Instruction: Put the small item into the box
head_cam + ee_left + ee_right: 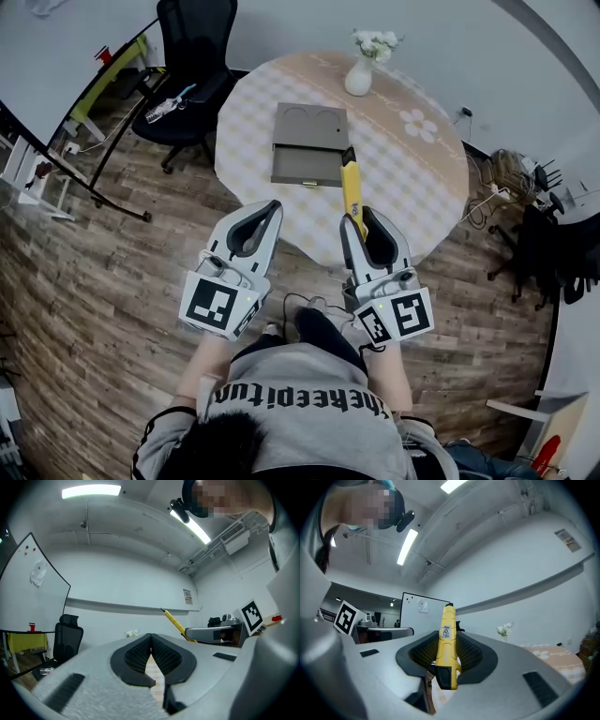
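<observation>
Wood floor, round table [427,178] under a checked cloth, flat grey box [309,141] on it, white vase [359,77] behind; right tongs [361,223] clamped on a yellow cutter [350,187], tip near the box's front edge; left tongs [272,206] closed, empty, off the table

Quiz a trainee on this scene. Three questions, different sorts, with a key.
1. True or false: the left claw is shut with nothing between its jaws.
2. What does the right claw hold? A: a yellow tool. B: a white cup. C: nothing.
3. Fill in: the box lies on the round ____, nearer the person than the vase.

Key: 1 true; 2 A; 3 table.
</observation>
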A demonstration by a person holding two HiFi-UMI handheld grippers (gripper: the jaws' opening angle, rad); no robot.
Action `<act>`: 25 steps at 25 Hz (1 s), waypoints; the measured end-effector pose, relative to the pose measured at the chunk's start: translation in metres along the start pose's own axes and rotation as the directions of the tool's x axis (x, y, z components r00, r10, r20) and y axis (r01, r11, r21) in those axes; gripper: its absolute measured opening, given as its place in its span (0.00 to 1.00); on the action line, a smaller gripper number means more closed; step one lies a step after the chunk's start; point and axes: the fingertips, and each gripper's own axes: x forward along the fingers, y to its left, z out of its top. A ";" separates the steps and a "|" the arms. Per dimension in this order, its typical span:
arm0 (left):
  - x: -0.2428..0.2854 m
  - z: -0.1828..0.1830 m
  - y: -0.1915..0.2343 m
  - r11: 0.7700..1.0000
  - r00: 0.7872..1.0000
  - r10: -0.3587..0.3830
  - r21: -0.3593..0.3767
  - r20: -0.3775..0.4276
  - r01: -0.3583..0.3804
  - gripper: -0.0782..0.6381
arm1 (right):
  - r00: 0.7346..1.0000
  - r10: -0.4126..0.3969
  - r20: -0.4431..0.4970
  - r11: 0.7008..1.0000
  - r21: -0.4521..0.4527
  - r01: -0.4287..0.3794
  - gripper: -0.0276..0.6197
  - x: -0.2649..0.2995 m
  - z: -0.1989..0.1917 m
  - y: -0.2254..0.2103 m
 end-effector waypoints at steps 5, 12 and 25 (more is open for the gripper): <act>0.029 0.000 0.001 1.000 1.000 0.030 0.002 0.000 -0.030 0.13 | 0.999 0.037 -0.004 0.999 0.000 -0.037 0.23 0.017 0.004 -0.027; 0.062 -0.001 0.004 0.996 0.996 0.089 0.010 0.001 -0.089 0.13 | 0.996 0.093 -0.006 0.996 0.009 -0.093 0.23 0.036 0.006 -0.062; 0.103 -0.002 -0.006 0.981 0.981 0.193 0.033 0.003 -0.193 0.13 | 0.981 0.194 -0.007 0.981 0.033 -0.193 0.23 0.052 0.007 -0.111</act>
